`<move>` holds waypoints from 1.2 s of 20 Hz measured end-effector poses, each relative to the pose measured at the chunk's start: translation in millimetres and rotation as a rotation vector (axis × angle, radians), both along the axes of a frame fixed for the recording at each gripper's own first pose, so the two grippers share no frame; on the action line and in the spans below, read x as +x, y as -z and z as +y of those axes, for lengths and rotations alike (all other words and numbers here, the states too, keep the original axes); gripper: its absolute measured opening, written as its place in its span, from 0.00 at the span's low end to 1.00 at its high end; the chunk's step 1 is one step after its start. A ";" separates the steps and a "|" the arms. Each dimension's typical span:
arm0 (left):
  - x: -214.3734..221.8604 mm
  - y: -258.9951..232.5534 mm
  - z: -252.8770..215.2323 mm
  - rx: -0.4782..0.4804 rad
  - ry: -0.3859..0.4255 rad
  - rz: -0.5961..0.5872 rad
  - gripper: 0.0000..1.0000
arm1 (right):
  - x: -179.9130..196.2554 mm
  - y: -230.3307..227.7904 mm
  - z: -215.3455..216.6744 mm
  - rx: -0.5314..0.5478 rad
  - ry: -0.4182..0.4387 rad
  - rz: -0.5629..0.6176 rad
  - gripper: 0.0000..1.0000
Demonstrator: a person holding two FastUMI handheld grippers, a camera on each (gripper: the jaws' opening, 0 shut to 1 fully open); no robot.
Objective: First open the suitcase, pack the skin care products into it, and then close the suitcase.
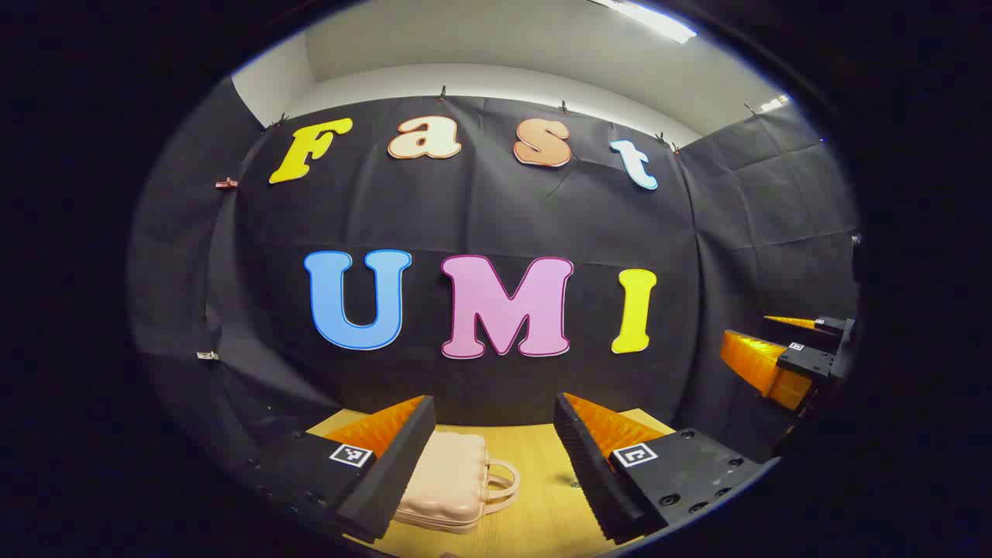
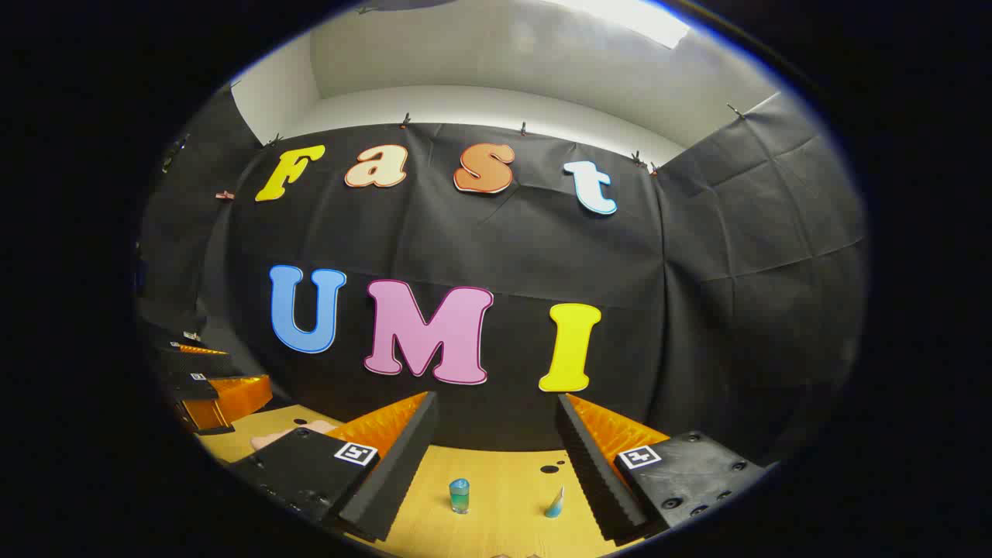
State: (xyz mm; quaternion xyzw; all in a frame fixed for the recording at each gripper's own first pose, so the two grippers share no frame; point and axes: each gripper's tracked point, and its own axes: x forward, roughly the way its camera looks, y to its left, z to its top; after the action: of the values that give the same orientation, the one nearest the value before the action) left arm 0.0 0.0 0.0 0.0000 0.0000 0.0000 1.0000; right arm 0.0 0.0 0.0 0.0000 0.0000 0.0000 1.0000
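Room: black cloth wall point(image 1: 480, 217), pale ceiling.
Table point(image 2: 504, 480): wooden; closed suitcase point(image 1: 449, 480), small bottle point(image 2: 459, 496), tube point(image 2: 555, 504).
Left gripper point(image 1: 494, 465): fingers wide.
Right gripper point(image 2: 496, 465): fingers wide.

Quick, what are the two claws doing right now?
Left claw: open, holding nothing, above the closed pale pink hard-shell suitcase.
Right claw: open, holding nothing.

No readable text or numbers stand on any object. Each finger block point(image 1: 353, 456) carries a small square black-and-white marker tag point(image 1: 635, 455), a coded pattern rather than words; the same tags point(image 2: 356, 453) show in the right gripper view.
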 end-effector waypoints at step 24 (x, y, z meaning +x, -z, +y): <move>91.1 119.9 -46.7 0.121 0.088 0.274 0.97 | 51.1 39.0 -16.2 -0.006 -0.054 0.024 0.96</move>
State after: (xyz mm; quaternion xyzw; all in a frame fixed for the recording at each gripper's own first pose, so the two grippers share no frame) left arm 91.1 -46.7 -119.9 0.0601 0.1362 -0.0440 0.9879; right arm 51.1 -16.2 -39.0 -0.0031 0.0120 0.0272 0.9996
